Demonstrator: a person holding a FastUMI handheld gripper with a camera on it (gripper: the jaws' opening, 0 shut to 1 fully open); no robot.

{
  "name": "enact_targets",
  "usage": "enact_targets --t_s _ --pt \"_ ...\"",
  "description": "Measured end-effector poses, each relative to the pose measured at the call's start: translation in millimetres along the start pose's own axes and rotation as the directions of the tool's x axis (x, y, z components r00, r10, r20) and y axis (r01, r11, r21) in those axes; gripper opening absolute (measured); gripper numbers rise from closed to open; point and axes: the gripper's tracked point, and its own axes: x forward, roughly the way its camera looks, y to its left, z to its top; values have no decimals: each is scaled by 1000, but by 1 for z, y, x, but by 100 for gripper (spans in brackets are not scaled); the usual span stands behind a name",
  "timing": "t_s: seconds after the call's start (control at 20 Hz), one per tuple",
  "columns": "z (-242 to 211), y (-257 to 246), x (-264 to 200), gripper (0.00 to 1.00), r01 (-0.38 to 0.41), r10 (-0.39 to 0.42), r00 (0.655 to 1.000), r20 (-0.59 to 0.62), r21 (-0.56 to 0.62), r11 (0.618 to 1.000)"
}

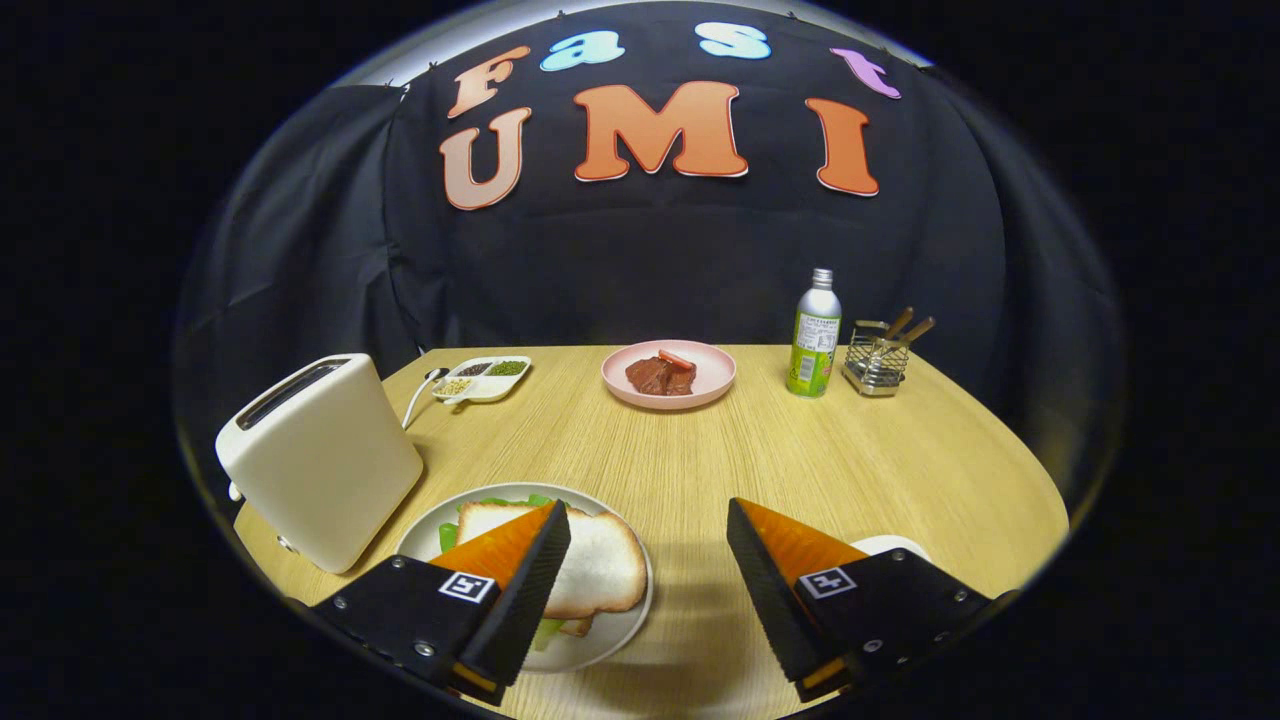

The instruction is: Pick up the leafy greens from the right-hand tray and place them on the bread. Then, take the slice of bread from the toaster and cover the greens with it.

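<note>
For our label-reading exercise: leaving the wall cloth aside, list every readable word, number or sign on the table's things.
Bottle: label print too small to read.
Claw, open and empty: square coded marks on its fingers, no words.
Toaster: none.

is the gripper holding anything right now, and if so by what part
Nothing is held. The gripper is open, its fingers spread wide with bare table between them; the top bread slice lies on the plate, partly behind one finger.
</note>
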Motion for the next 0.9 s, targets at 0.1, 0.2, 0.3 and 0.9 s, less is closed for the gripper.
enact_targets --t_s 0.1,0.2,0.3,0.9 --pt "7 -5 -9 97 1 -1 1000 22 2 1000" --pt "12 -16 -18 97 15 -15 999 40 -4 1000" --pt "18 -28 -28 97 34 -34 998 61 -12 999" --pt "34 -69 -56 97 106 -105 984 144 2 994"
